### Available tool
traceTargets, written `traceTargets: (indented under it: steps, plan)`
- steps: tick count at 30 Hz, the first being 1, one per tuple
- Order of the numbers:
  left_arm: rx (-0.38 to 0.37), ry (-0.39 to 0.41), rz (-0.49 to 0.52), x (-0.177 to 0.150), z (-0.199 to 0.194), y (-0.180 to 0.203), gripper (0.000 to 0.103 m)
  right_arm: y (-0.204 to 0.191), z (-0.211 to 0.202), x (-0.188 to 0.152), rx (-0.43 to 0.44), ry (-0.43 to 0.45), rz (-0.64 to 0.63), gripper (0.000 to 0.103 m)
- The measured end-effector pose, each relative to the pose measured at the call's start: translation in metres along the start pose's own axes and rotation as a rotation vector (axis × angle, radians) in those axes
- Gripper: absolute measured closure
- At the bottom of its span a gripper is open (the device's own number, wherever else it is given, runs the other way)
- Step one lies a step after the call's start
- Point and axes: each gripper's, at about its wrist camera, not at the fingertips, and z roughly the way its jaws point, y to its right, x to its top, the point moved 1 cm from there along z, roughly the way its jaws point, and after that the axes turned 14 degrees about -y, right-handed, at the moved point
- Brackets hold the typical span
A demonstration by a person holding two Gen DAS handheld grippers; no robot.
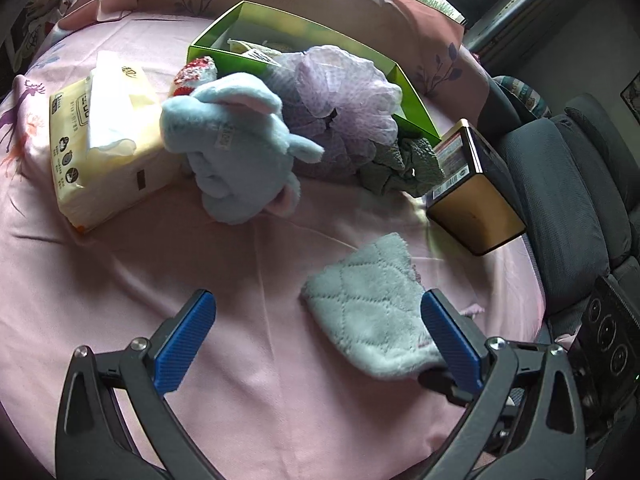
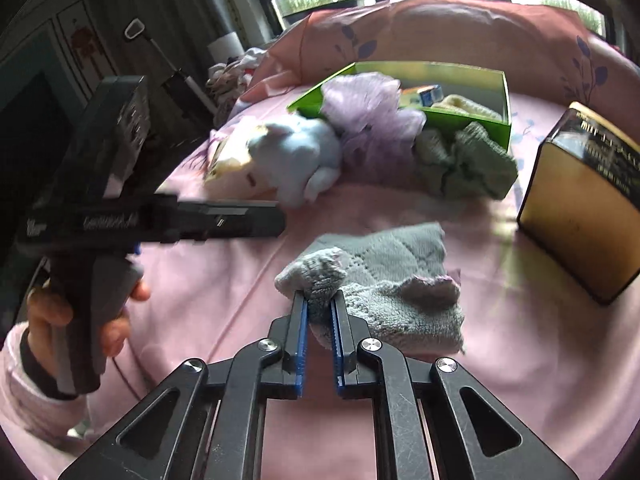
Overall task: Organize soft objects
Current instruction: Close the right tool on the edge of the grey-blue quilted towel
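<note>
The right gripper point(image 2: 319, 307) has its fingers clenched on a bunched corner of the grey cloth point(image 2: 384, 280), which lies on the pink bed point(image 2: 500, 360) in front of the gold tin point(image 2: 580, 208). The left gripper point(image 1: 319, 320) has its fingers spread wide, holding nothing; its right finger point(image 1: 448, 336) overlaps the cloth's edge. Bare sheet lies open near both grippers. Farther back the blue plush point(image 1: 236, 148), purple pouf point(image 1: 344, 92) and green rag point(image 1: 404, 164) crowd against the green box point(image 1: 412, 100), with a tissue pack point(image 1: 108, 140) beside the plush.
</note>
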Motion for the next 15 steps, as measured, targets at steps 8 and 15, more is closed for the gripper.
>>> traceTargets:
  steps: [8,15]
  plan:
    - [0.072,-0.069,0.08,-0.008,0.028,0.024,0.001,0.027,-0.004,-0.033,-0.062,-0.019,0.108,0.058]
    - [0.143,-0.119,0.115,-0.013,0.046,0.028,0.001,0.045,0.001,-0.022,-0.061,0.017,0.178,0.044]
